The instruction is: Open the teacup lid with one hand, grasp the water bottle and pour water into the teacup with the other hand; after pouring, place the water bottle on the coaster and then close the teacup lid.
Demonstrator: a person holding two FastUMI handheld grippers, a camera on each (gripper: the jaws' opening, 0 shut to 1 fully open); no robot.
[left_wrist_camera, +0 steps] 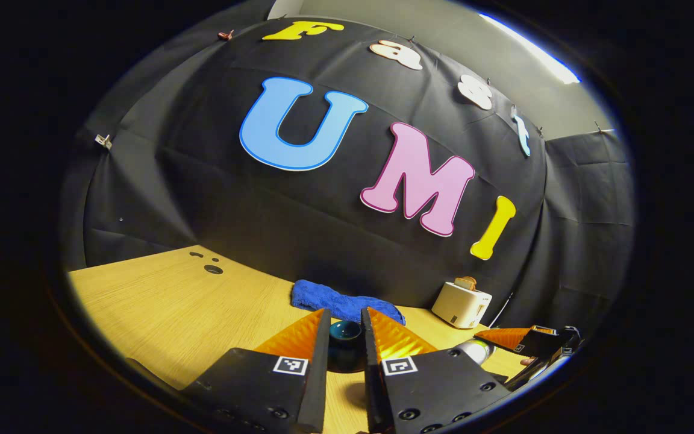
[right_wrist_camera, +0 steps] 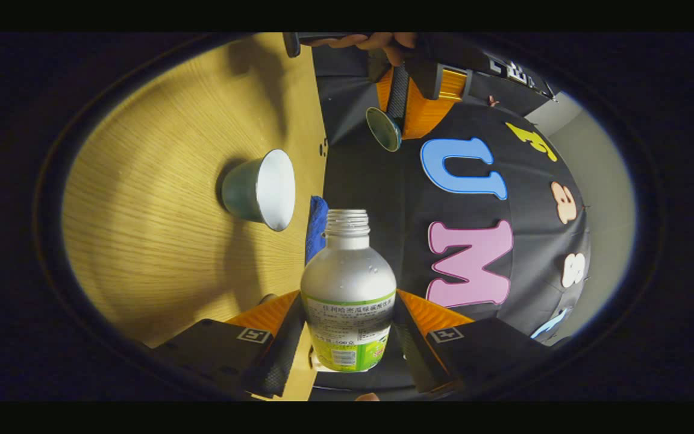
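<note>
My left gripper (left_wrist_camera: pixel 346 319) is shut on the dark teal teacup lid (left_wrist_camera: pixel 345 340), held above the wooden table (left_wrist_camera: pixel 160 301). In the right gripper view that left gripper (right_wrist_camera: pixel 404 102) hangs at the top with the lid (right_wrist_camera: pixel 383 128), a hand behind it. My right gripper (right_wrist_camera: pixel 349 296) is shut on the uncapped water bottle (right_wrist_camera: pixel 349 271), silvery with a green label. This view is rolled sideways, so the bottle lies tilted with its mouth (right_wrist_camera: pixel 347 220) near the open teacup (right_wrist_camera: pixel 259 188), teal outside and white inside, which stands on the table. No water stream shows.
A blue cloth (left_wrist_camera: pixel 341 301) lies at the table's back edge, with a white toaster (left_wrist_camera: pixel 461 304) to its right. The right gripper (left_wrist_camera: pixel 506 337) and the bottle (left_wrist_camera: pixel 473 349) appear low at the right in the left gripper view. A few cable holes (left_wrist_camera: pixel 213 269) mark the table's far left.
</note>
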